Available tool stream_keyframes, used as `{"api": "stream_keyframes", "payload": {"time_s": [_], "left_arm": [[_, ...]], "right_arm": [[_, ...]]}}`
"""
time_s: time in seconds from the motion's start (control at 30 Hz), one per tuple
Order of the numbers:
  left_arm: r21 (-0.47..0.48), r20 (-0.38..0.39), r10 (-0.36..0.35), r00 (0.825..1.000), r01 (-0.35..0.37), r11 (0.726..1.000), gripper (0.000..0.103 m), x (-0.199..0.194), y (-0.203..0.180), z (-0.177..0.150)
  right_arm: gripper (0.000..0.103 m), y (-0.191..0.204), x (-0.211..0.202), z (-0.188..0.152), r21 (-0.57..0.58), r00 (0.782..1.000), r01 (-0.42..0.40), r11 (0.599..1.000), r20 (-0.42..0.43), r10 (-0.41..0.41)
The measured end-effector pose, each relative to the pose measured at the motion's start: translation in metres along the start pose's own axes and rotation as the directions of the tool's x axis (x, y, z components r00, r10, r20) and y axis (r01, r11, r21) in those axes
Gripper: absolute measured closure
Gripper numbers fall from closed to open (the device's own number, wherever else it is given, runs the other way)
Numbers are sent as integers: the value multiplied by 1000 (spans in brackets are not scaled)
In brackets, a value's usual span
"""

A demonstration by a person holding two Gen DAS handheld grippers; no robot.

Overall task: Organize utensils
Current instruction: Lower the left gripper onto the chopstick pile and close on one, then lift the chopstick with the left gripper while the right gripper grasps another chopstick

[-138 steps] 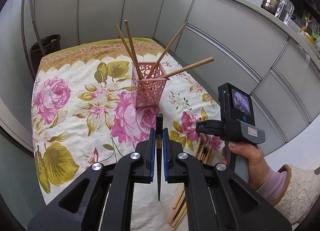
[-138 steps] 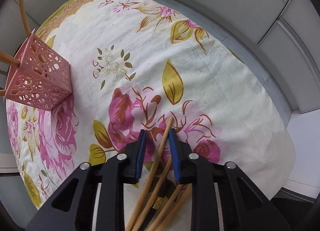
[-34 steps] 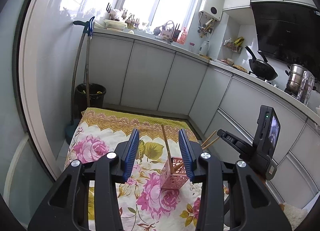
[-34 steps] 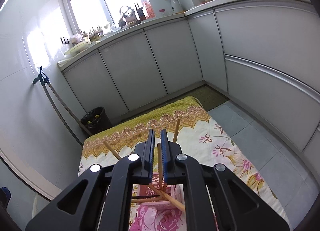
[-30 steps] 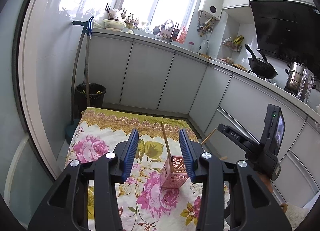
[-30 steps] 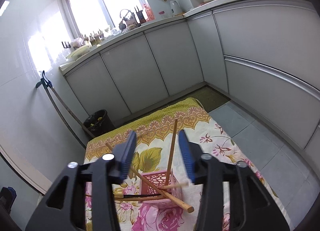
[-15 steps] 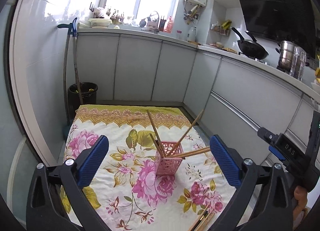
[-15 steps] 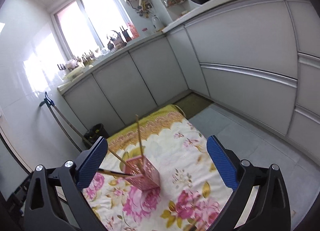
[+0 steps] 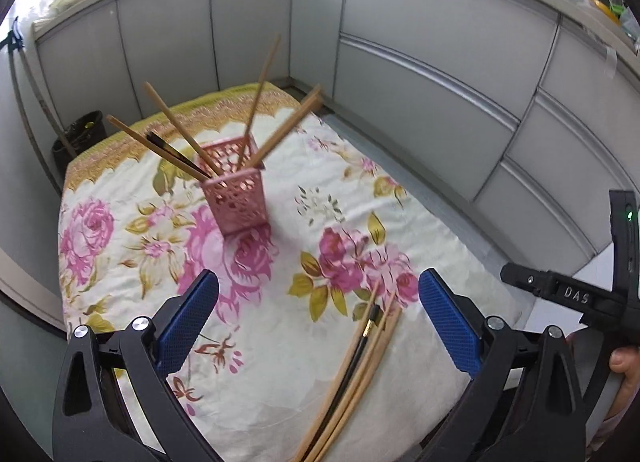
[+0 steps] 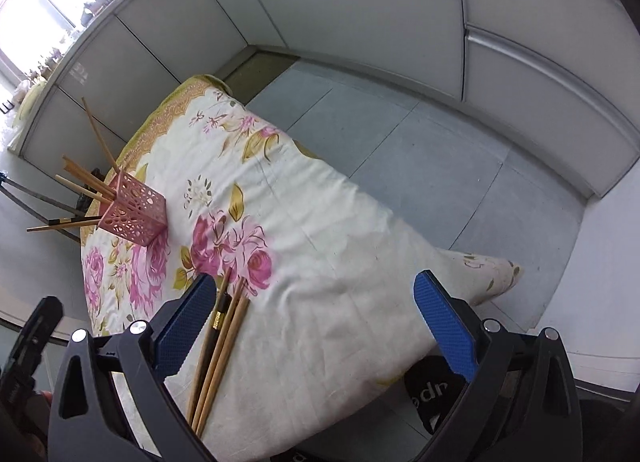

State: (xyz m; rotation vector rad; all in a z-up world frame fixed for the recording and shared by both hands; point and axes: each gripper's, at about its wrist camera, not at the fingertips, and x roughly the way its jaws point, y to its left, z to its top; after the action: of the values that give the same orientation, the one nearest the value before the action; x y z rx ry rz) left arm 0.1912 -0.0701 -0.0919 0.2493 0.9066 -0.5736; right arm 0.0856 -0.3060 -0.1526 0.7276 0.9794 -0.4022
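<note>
A pink perforated holder (image 9: pixel 238 198) (image 10: pixel 134 215) stands on the floral cloth with several wooden chopsticks and one black one leaning out of it. A small bundle of loose chopsticks (image 9: pixel 360 358) (image 10: pixel 218 342), wooden ones and a black one, lies near the cloth's near edge. My left gripper (image 9: pixel 318 322) is open above that bundle with nothing between its blue pads. My right gripper (image 10: pixel 316 322) is open too, over bare cloth, and the bundle lies beside its left pad (image 10: pixel 188 322).
The table with the floral cloth (image 9: pixel 132 230) stands in a kitchen corner, with grey cabinet fronts (image 9: pixel 420 94) behind and to the right. A black bin (image 9: pixel 78 134) and a mop handle are at the far left. Grey floor tiles (image 10: pixel 420 150) lie right of the table.
Both grippers released their chopsticks into the holder and opened wide. Both then dropped and tilted down from above the holder toward the loose bundle at the near edge.
</note>
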Motion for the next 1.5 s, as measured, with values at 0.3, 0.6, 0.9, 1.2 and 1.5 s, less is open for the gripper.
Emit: {"api": "stream_keyframes", "payload": {"time_s": [0.3,0.6,0.9,1.2,1.5], "left_arm": [[181,-213,53,976,-14,983,11,83,-38,-12],[245,-343,54,938,34,969,61,144,-55,-7],[291,-397,78,914,45,956,66,167,-63,-9],[193,-429,-42,902,137,972,98,169,-52,-7],[-85,-336,-92,937,67,994,99,126,33,-38]], "right_arm": [[7,-10,11,1,34,994,-27,999,-108,31],[7,-16,14,4,62,986,-69,996,-150,77],[7,-21,18,6,81,979,-86,993,-176,99],[7,-14,26,3,47,978,-62,997,-197,70],[7,31,54,-5,-44,955,-85,995,-290,69]]}}
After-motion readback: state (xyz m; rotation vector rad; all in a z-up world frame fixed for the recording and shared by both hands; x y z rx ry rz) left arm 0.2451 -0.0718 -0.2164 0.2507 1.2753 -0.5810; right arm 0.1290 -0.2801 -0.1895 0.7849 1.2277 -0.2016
